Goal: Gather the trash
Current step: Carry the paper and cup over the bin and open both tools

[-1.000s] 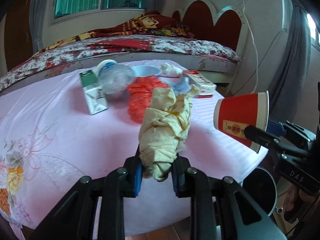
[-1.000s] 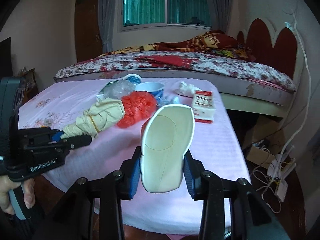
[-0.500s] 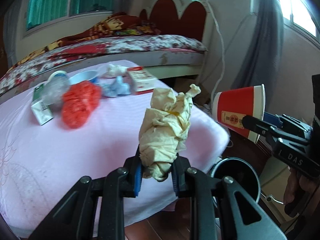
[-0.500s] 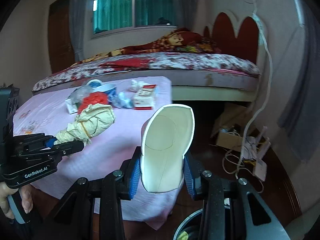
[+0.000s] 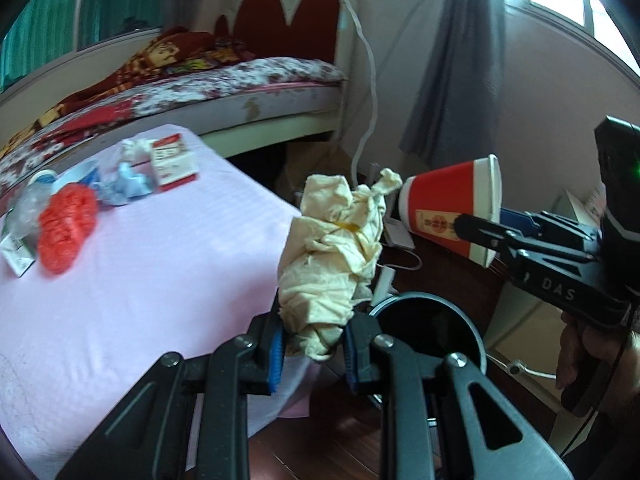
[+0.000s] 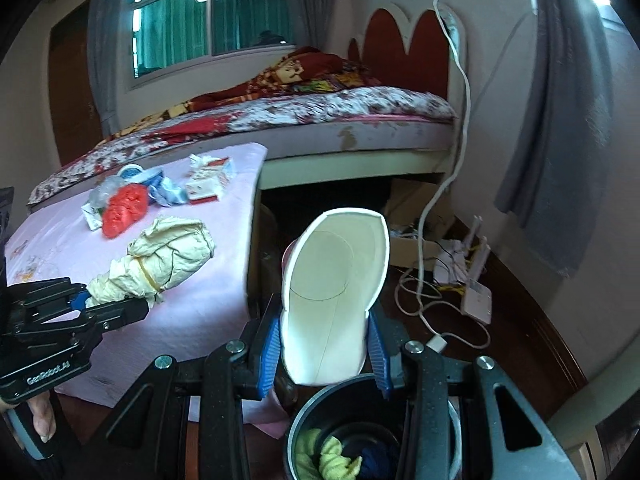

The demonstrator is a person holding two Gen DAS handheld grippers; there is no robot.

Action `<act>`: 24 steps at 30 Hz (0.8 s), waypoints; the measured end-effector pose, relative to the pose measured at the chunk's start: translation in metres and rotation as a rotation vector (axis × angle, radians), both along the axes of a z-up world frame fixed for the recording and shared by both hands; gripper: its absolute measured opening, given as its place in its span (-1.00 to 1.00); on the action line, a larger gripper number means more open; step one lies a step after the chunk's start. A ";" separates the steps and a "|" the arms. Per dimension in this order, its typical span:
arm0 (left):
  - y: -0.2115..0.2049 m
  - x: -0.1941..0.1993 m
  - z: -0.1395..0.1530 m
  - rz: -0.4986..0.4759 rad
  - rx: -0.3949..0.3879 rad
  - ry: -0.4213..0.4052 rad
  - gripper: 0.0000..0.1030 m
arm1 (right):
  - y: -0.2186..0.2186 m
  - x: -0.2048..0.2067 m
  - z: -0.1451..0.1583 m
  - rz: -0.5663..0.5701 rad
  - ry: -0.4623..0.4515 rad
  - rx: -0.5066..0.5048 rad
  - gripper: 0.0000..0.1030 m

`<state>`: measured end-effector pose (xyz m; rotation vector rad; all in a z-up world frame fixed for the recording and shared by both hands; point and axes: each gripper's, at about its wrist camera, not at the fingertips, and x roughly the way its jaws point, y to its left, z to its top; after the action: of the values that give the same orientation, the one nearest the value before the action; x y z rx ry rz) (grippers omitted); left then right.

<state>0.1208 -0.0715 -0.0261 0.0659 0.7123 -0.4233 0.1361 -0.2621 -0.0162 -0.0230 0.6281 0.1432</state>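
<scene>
My left gripper (image 5: 312,340) is shut on a crumpled cream paper bag (image 5: 332,256), held in the air past the table's corner. My right gripper (image 6: 324,344) is shut on a squashed paper cup (image 6: 336,292), red outside (image 5: 452,208), white inside. A dark round bin (image 6: 360,432) stands on the floor right under the cup, with yellow-green and blue scraps inside; in the left wrist view the bin (image 5: 428,324) sits just right of the bag. More trash lies on the pink table (image 5: 160,264): an orange-red bag (image 5: 66,232), a red-and-white box (image 5: 174,162), blue wrapping (image 5: 128,186).
A bed (image 6: 320,116) with a red headboard stands behind the table. Cables, a power strip (image 6: 476,302) and a cardboard box (image 6: 412,216) lie on the wooden floor to the right. A grey curtain (image 6: 560,120) hangs at the right wall.
Both grippers have swung right, off the table and over the floor, still holding the bag and the cup. The bin has come into view beneath them.
</scene>
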 end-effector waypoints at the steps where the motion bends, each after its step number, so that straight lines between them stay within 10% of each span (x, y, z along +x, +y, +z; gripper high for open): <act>1: -0.006 -0.001 -0.002 -0.014 0.004 0.002 -0.51 | -0.004 -0.002 -0.002 -0.007 0.003 -0.005 -0.21; 24: -0.108 0.000 -0.099 -0.277 0.094 0.271 -0.51 | -0.093 -0.036 -0.110 -0.094 0.314 -0.019 -0.17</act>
<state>0.1207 -0.1800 -0.1247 0.2002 0.9957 -0.6721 0.0999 -0.3546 -0.1267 0.0111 0.9427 0.0496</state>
